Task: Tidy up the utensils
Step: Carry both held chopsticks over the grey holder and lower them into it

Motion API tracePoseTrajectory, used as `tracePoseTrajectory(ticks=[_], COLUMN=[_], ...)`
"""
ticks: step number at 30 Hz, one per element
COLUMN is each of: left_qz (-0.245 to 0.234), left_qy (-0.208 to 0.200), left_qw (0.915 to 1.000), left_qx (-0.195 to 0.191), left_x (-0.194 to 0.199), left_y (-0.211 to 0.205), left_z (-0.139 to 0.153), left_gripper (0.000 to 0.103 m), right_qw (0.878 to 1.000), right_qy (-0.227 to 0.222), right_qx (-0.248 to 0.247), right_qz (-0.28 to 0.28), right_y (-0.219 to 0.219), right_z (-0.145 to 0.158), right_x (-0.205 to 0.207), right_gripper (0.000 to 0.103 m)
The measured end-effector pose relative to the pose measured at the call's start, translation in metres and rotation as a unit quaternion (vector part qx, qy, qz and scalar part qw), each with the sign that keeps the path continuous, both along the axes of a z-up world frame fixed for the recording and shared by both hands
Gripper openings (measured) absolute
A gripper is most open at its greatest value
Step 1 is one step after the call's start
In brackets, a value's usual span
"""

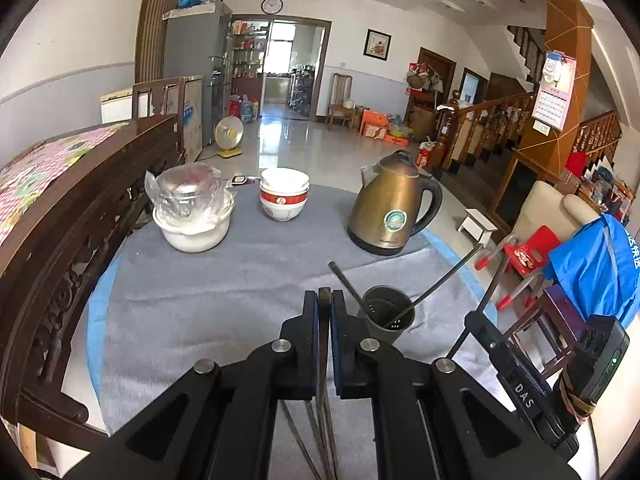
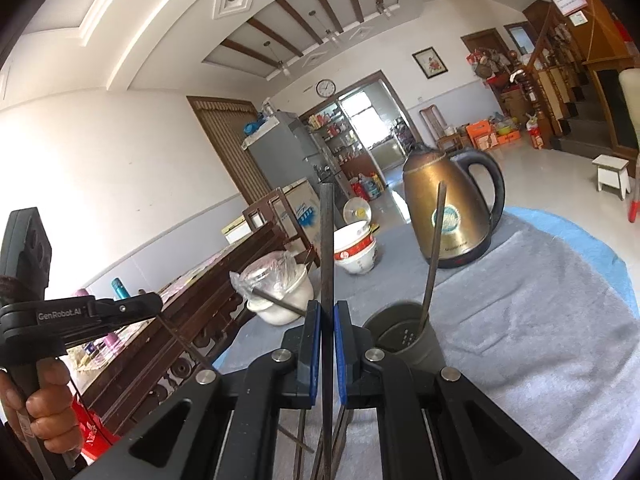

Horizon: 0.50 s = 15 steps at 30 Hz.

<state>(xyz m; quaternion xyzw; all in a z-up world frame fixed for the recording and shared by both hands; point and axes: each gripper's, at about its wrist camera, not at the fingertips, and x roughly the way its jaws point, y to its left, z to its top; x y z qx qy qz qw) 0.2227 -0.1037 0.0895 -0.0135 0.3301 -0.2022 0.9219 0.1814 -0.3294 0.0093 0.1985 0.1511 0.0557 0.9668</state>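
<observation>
A dark metal utensil holder [image 1: 387, 312] stands on the grey cloth [image 1: 224, 280] with two chopsticks [image 1: 348, 284] leaning in it; it also shows in the right wrist view [image 2: 408, 338] with one chopstick [image 2: 434, 248] visible. My left gripper [image 1: 325, 300] is shut on a bundle of chopsticks [image 1: 324, 432], just left of the holder. My right gripper [image 2: 327, 312] is shut on a single dark chopstick [image 2: 326, 240] that points up, left of the holder. The right gripper shows in the left wrist view [image 1: 476, 320], holding its chopstick [image 1: 490, 292] to the right of the holder.
A brass electric kettle [image 1: 394, 208] stands behind the holder. Stacked red and white bowls [image 1: 284, 194] and a white pot with a wrapped glass lid [image 1: 192, 208] stand at the back. A carved wooden bench rail [image 1: 72, 216] runs along the left. A red stool [image 1: 528, 252] stands right.
</observation>
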Motion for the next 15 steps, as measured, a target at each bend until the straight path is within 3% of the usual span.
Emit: tracePoseTrajectory(ticks=[6, 15], left_qz=[-0.019, -0.027], left_qy=[-0.025, -0.091], left_qw=[0.9994, 0.9924], left_qx=[-0.018, -0.078], left_x=[-0.004, -0.007], left_y=[-0.012, -0.027], left_z=[0.017, 0.037], left_gripper=[0.006, 0.006], right_qw=[0.997, 0.972], right_qy=[-0.059, -0.153], right_qx=[-0.035, -0.1], right_qz=[-0.037, -0.151], right_y=[-0.002, 0.0], right_z=[0.025, 0.039], right_x=[0.0, 0.004], right_gripper=[0.007, 0.007])
